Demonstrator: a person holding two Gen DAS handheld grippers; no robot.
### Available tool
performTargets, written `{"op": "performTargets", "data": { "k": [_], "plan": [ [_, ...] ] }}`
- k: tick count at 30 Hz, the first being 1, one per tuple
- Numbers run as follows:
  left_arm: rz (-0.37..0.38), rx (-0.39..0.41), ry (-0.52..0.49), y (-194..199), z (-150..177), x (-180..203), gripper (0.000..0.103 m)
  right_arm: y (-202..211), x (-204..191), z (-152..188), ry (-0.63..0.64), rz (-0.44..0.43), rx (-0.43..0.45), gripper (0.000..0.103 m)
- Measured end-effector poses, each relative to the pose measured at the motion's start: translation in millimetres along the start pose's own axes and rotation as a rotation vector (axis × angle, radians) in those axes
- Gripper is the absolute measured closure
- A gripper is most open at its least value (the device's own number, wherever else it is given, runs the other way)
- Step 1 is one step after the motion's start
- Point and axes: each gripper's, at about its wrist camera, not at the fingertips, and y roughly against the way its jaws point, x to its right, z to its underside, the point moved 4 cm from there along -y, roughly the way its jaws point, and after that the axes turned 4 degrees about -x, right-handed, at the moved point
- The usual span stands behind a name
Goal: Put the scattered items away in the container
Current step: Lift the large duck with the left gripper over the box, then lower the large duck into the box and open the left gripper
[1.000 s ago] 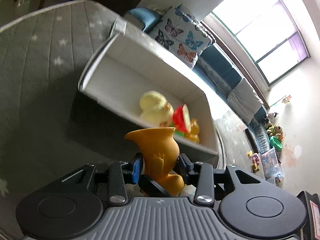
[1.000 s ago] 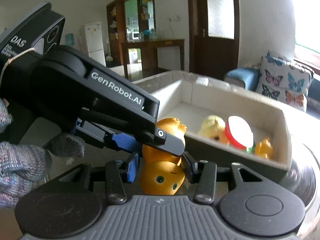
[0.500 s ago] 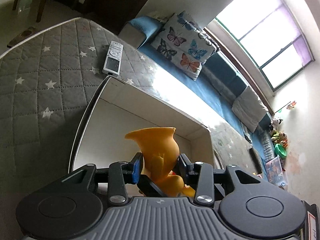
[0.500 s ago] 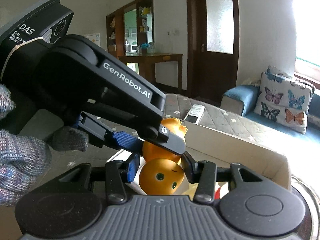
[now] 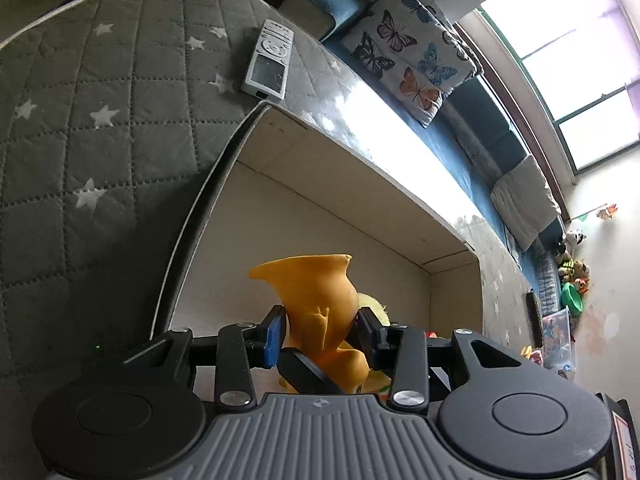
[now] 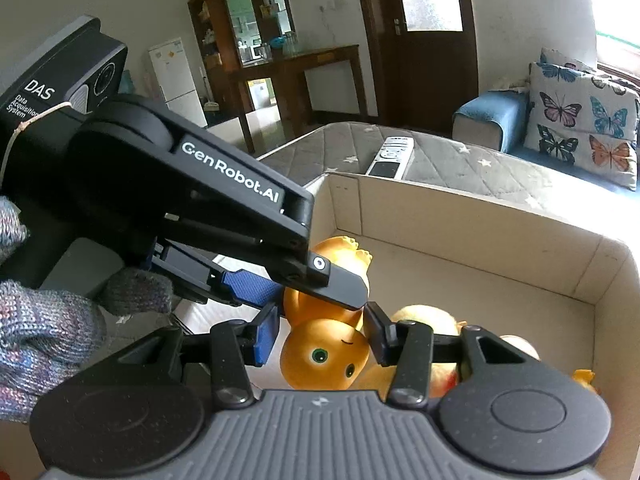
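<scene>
An orange rubber toy (image 5: pixel 320 308) is held by both grippers over the open white box (image 5: pixel 248 148). My left gripper (image 5: pixel 320 334) is shut on its body. My right gripper (image 6: pixel 320 340) is shut on its round head (image 6: pixel 324 356), with the left gripper crossing in front of it (image 6: pixel 224 200). The box (image 6: pixel 480 216) holds a pale yellow toy (image 6: pixel 424 316) and other small toys, mostly hidden behind the grippers.
The box stands on a grey quilted star-pattern cover (image 5: pixel 92 112). A white remote control (image 5: pixel 268 60) lies just beyond the box's far corner. A butterfly cushion (image 5: pixel 412 48) and blue sofa lie behind. A gloved hand (image 6: pixel 40 336) holds the left gripper.
Both grippers have carried the orange toy forward from beside the box to over its inside and lowered it. The grips have not changed.
</scene>
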Motion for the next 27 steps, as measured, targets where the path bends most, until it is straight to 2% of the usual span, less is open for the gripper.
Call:
{"op": "performTargets", "data": {
  "k": [8,13,16,19,27],
  "plan": [
    [-0.004,-0.027,-0.029,-4,-2,2,0.060,3,5,3,0.003,0.009,0.015,0.054],
    [-0.057,-0.042,-0.072,-3,-1,9,0.060,7,-1,4,0.031,0.031,0.016,0.051],
    [-0.041,-0.054,-0.060,-1,1,9,0.060,5,-1,4,0.012,0.047,0.007,0.051],
    [-0.047,-0.049,-0.053,3,1,7,0.061,3,-2,4,0.018,0.080,0.011,0.051],
    [-0.066,-0.022,-0.062,14,3,7,0.061,5,-8,0,0.055,0.094,0.023,0.051]
  ]
}}
